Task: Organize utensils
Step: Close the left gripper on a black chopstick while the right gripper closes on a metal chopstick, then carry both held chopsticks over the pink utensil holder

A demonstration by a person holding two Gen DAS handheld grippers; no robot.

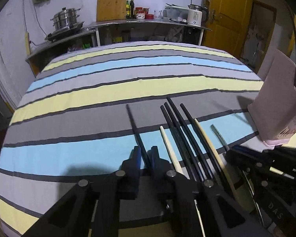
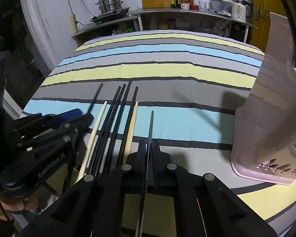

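Several black chopsticks [image 1: 179, 130] and two pale wooden chopsticks [image 1: 168, 146] lie side by side on the striped cloth; they also show in the right wrist view [image 2: 116, 122]. My left gripper [image 1: 146, 154] is shut on a single black chopstick [image 1: 135, 124] that points away from me. My right gripper [image 2: 149, 148] is shut on a thin metal chopstick [image 2: 151, 124]; this gripper shows in the left wrist view [image 1: 246, 154] at the lower right. The left gripper shows in the right wrist view [image 2: 77, 116] at the left. A pink utensil holder [image 2: 272, 122] stands at the right.
The striped cloth [image 1: 108, 90] covers the table. Behind it a metal counter [image 1: 148, 22] carries a steamer pot [image 1: 66, 18], a cutting board [image 1: 111, 4], bottles and a white kettle [image 1: 196, 15]. A yellow door [image 1: 229, 9] stands at the back right.
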